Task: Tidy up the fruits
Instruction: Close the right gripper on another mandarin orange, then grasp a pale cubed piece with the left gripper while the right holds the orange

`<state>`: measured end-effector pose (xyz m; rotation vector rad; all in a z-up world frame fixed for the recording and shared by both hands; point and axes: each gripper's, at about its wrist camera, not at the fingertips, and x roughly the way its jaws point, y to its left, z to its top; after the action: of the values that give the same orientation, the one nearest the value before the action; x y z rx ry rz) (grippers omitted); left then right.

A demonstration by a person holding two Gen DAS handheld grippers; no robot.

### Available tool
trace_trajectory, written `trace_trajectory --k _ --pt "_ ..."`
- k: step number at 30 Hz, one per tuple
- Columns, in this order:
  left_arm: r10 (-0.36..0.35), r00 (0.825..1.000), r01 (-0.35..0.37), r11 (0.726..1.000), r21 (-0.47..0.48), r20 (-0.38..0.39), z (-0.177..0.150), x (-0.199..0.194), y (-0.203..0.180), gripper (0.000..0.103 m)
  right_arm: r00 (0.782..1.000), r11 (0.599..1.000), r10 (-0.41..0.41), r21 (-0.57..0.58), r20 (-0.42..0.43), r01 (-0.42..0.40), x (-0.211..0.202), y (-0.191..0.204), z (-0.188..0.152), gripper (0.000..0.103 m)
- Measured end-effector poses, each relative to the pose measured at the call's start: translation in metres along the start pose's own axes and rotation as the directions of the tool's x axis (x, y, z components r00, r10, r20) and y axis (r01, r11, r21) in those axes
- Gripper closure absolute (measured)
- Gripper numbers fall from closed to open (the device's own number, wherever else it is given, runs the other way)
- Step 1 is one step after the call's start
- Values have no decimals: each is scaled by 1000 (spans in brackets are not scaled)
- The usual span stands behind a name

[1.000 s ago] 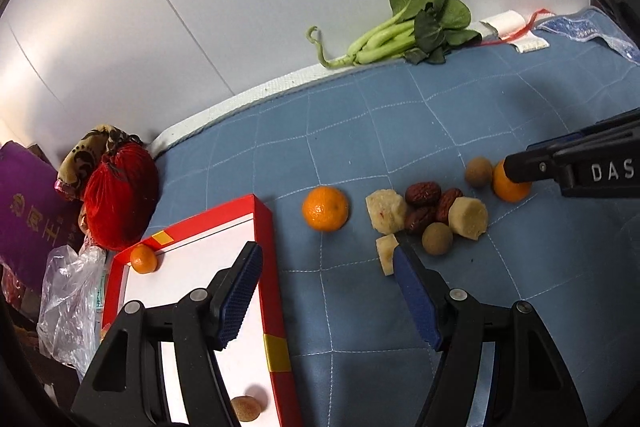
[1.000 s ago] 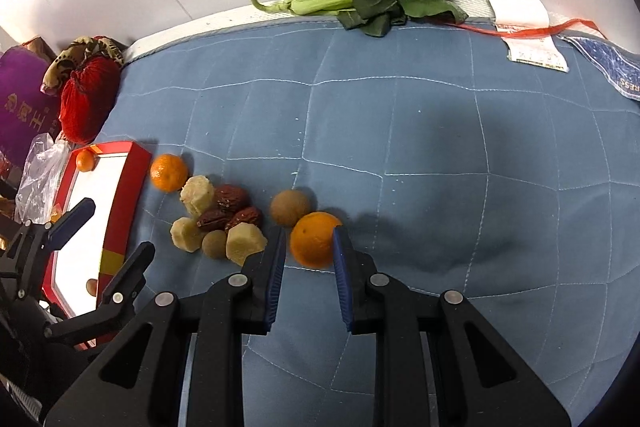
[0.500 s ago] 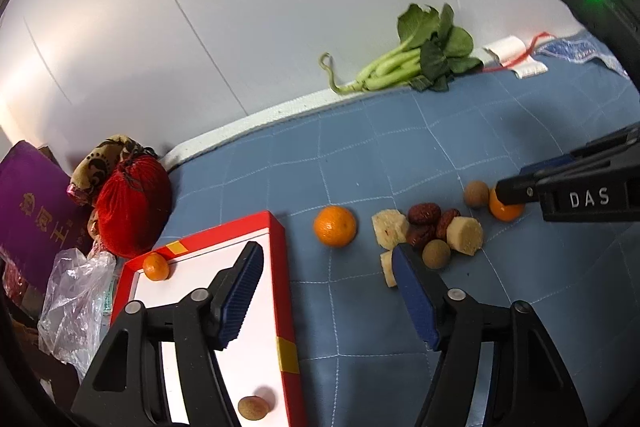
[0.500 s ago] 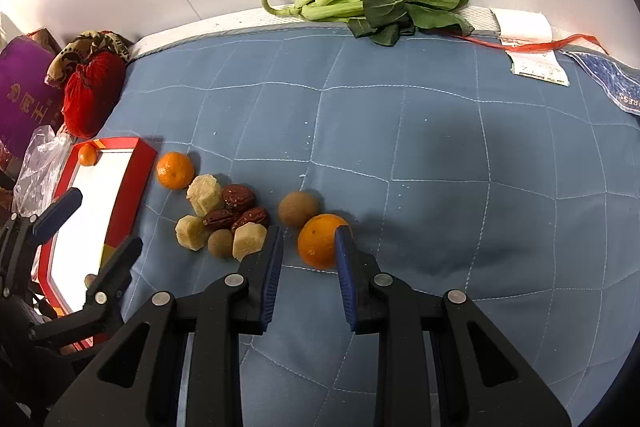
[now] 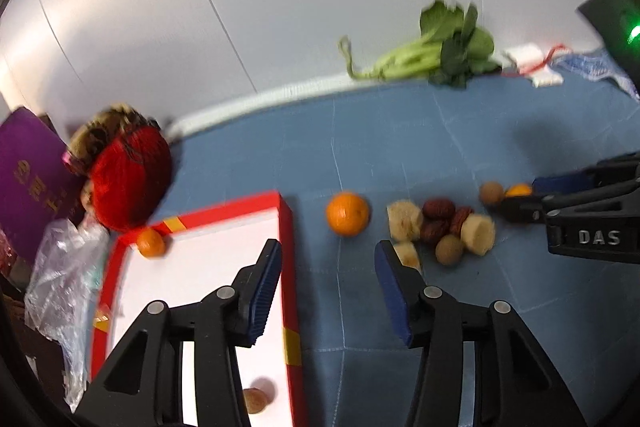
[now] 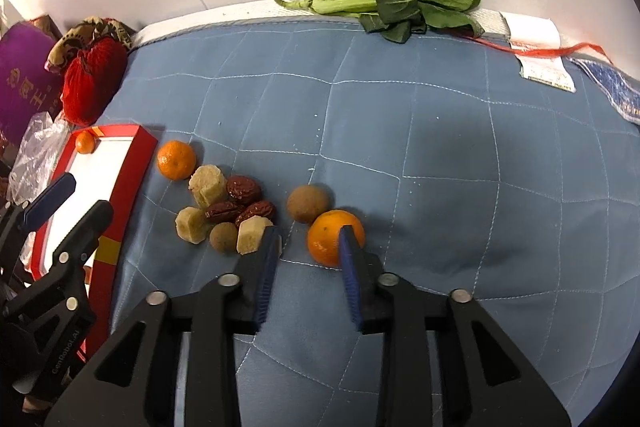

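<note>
Left wrist view: left gripper (image 5: 328,267) jaws part-open and closing, nothing between them; left finger over the red tray (image 5: 286,227), a tangerine (image 5: 347,213) just ahead, on the blue quilt (image 5: 400,147). A small orange (image 5: 150,243) lies in the tray's far corner. Right wrist view: right gripper (image 6: 308,247) jaws opening, not gripping; an orange (image 6: 326,239) lies on the quilt at the right fingertip, which overlaps it in view. Brown round fruit (image 6: 308,203) just beyond; red dates (image 6: 244,189) ahead-left.
</note>
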<state>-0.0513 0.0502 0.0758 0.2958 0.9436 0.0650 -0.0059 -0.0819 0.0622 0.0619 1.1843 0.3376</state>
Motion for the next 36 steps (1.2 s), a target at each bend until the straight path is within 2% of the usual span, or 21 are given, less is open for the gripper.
trace_trajectory --k 1,4,6,9,13,15,17,22,28,31,36 --pt "-16 999 15 1000 -12 -31 -1 6 1 53 1000 1000 -8 -5 -2 8 1 0 0 58" --pt "-30 996 28 999 -25 -87 -5 17 4 53 999 999 -46 -25 -23 45 7 1 -3 48" --pt "-19 995 17 1000 -15 -98 -8 21 4 53 997 998 -56 -30 -43 55 13 0 -4 47" --pt "-44 993 42 999 -17 -111 -10 24 3 53 990 996 -91 -30 -110 88 31 -4 -8 46" --pt "-103 988 99 994 -46 -116 -7 28 6 51 996 995 -88 -51 -7 88 19 -3 -3 47" --pt "-103 988 99 994 -38 -113 -4 31 4 51 995 995 -102 -24 -23 101 24 -12 -2 47" --pt "-119 986 115 993 -40 -118 -2 36 2 51 994 996 -94 4 -52 94 30 -19 -2 49" --pt "-127 984 120 991 -66 -124 8 50 -3 51 997 996 -75 54 -25 76 26 -28 0 73" --pt "-116 989 109 991 -76 -95 13 54 -3 49 996 996 -87 32 -27 88 26 -25 -1 73" --pt "-157 983 147 984 -104 -99 13 47 3 51 996 996 -80 39 -26 81 26 -24 -2 73" --pt "-231 970 226 972 -70 -73 5 33 1 40 996 996 -78 46 -35 79 27 -25 -1 73"
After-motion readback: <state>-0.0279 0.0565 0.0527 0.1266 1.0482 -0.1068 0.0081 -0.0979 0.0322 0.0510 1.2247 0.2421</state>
